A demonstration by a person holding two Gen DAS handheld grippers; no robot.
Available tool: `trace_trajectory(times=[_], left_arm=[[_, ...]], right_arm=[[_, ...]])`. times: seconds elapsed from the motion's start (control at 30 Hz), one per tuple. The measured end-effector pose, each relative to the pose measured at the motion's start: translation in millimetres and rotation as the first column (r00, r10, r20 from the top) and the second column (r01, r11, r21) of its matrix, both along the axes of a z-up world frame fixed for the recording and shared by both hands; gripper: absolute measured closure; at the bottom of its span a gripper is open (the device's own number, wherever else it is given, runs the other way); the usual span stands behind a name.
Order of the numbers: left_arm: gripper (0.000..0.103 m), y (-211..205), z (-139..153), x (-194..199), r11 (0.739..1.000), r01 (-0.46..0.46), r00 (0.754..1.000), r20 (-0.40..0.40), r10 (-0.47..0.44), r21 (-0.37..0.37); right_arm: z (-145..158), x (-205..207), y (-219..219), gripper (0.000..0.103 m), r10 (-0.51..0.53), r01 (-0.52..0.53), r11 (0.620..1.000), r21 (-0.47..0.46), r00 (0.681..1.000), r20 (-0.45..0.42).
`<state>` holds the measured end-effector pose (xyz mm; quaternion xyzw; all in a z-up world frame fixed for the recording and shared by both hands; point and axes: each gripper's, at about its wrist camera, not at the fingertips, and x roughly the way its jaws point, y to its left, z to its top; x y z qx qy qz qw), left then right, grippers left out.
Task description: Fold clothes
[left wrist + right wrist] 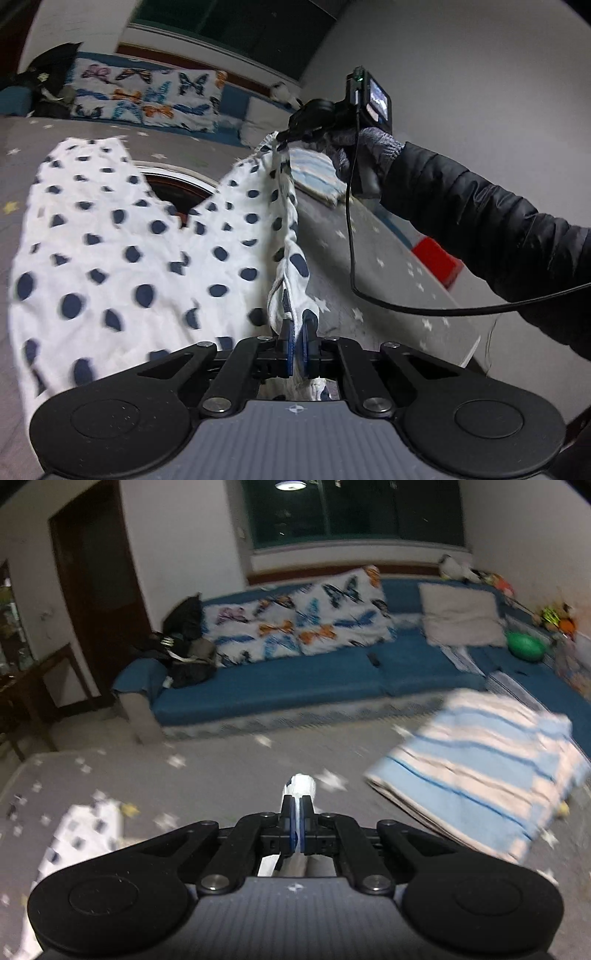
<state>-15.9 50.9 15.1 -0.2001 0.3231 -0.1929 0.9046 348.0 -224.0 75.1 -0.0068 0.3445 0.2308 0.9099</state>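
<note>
Gripping white navy-dotted cloth garment (147, 258), left claw (298, 325) clamped on its bunched edge; right claw (291, 136) pinches same edge farther off. Garment spread over grey star-print surface (369, 236).

Right wrist view: right claw (298, 805) clamped on white fabric; folded blue-striped towel (480, 768) on surface, blue sofa (295, 686), dark window (354, 509) behind.

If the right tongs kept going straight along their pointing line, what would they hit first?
Apart from the polka-dot garment pinched in the right tongs, probably the grey star-print cover just ahead. The folded striped towel lies off to the right of that line. Blur makes depth uncertain.
</note>
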Motion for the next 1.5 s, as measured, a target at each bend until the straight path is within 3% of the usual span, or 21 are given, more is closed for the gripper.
trace_trajectory(times=[0.17,0.3,0.5,0.7,0.87,1.0,1.23,1.5], left_arm=[[0.098,36.3,2.1,-23.5,0.992,-0.096,0.995,-0.007,0.096,-0.08],[0.098,63.4,1.8,-42.2,0.978,-0.168,0.986,-0.013,0.168,-0.126],[0.099,94.4,-4.6,-65.5,0.949,-0.259,0.966,-0.037,0.257,-0.18],[0.101,112.6,-10.7,-79.6,0.923,-0.327,0.945,-0.068,0.32,-0.202],[0.101,113.6,-13.7,-80.1,0.916,-0.348,0.938,-0.088,0.337,-0.202],[0.097,110.7,-12.5,-77.2,0.919,-0.354,0.935,-0.09,0.343,-0.173],[0.078,98.1,-18.7,-53.7,0.931,-0.346,0.937,-0.088,0.338,-0.113],[0.075,77.0,-23.6,-34.5,0.938,-0.343,0.938,-0.072,0.34,-0.045]], right_arm=[[23.5,-13.0,74.4,0.101,0.064,-0.064,0.998,0.001,0.997,0.035],[24.3,-23.6,137.3,0.101,0.111,-0.11,0.994,-0.019,0.993,0.038],[3.1,-36.1,234.3,0.101,0.153,-0.152,0.986,-0.067,0.988,0.011],[-23.9,-48.3,297.4,0.101,0.196,-0.198,0.978,-0.057,0.98,-0.04],[-40.8,-57.6,316.9,0.098,0.267,-0.269,0.963,-0.003,0.959,-0.093],[-38.3,-68.7,316.0,0.094,0.313,-0.317,0.947,-0.053,0.947,-0.074],[-26.4,-92.7,291.8,0.092,0.43,-0.44,0.89,-0.12,0.897,-0.101],[-37.1,-125.7,283.5,0.091,0.535,-0.559,0.82,-0.125,0.825,-0.18]])
